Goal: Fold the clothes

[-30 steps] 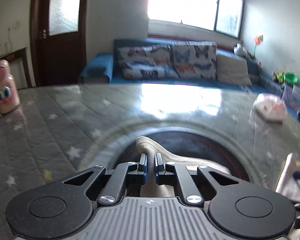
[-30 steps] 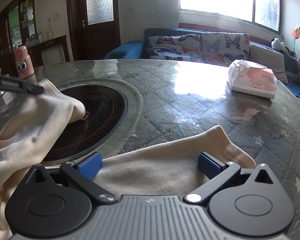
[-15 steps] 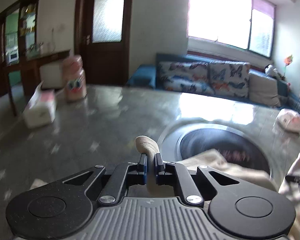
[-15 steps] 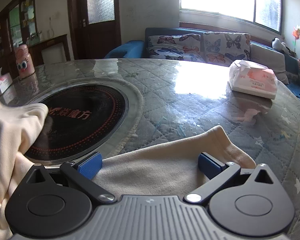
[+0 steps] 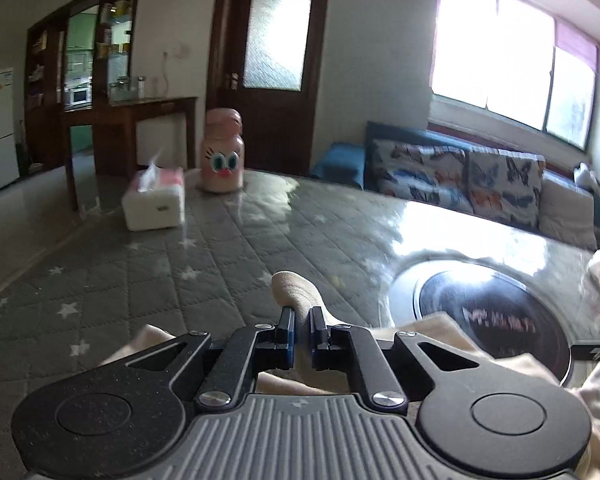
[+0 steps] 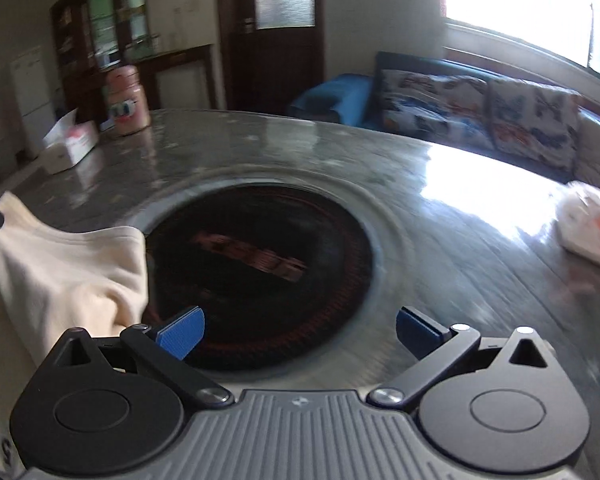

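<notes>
Our left gripper still pinching cream garment, right gripper spread, now over black disc, off the cloth

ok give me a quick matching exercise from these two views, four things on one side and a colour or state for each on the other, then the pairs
Things
1. left gripper
2. right gripper
3. tissue box
4. bottle with cartoon eyes

Colour or state
A. pink
B. open, nothing between the fingers
C. white
D. shut on the cream garment

Pairs: 1-D, 2-B, 3-C, 4-A
</notes>
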A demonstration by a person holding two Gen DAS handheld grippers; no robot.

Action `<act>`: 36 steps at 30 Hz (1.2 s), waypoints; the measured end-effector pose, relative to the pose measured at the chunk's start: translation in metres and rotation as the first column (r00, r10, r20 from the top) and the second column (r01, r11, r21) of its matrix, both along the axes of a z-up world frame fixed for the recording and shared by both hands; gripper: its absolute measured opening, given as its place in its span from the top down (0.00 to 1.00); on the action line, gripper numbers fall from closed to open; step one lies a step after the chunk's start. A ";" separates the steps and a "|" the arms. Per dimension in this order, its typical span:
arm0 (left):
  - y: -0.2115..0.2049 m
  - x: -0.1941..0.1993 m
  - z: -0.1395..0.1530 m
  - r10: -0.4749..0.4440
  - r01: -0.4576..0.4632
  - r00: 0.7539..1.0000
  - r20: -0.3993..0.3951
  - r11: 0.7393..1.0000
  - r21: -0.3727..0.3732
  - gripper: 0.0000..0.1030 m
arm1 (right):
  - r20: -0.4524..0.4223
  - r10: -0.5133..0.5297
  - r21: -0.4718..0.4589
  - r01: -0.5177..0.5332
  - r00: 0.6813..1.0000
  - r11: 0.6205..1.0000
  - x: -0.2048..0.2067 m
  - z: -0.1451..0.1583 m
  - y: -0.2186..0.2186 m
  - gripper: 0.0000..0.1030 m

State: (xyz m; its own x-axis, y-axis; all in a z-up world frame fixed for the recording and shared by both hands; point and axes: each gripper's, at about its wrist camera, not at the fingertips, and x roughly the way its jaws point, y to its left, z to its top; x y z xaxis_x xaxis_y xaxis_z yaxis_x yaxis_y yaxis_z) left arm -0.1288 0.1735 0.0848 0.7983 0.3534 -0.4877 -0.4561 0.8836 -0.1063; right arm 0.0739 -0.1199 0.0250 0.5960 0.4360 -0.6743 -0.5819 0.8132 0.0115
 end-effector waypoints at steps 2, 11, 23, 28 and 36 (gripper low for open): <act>0.005 -0.008 0.002 0.028 -0.028 0.999 0.017 1.000 -0.007 0.92 | 0.000 0.047 -0.020 -0.047 0.999 0.999 -0.001 0.000 0.020 0.00; 0.027 -0.029 -0.022 0.084 -0.087 0.994 -0.068 0.996 -0.031 0.92 | -0.053 0.268 -0.082 -0.271 0.962 0.959 -0.029 -0.009 0.083 0.00; 0.044 -0.044 -0.040 0.125 -0.133 0.986 -0.107 0.989 -0.064 0.92 | -0.195 0.385 0.149 -0.361 0.902 0.921 -0.019 0.010 0.113 0.10; 0.046 -0.046 -0.043 0.126 -0.134 0.986 -0.109 0.988 -0.071 0.91 | -0.301 0.384 0.189 -0.339 0.873 0.921 0.008 -0.003 0.138 0.32; 0.043 -0.035 -0.028 0.083 -0.084 0.993 -0.082 0.996 -0.016 0.91 | -0.320 0.414 0.247 -0.347 0.852 0.905 0.016 -0.015 0.149 0.87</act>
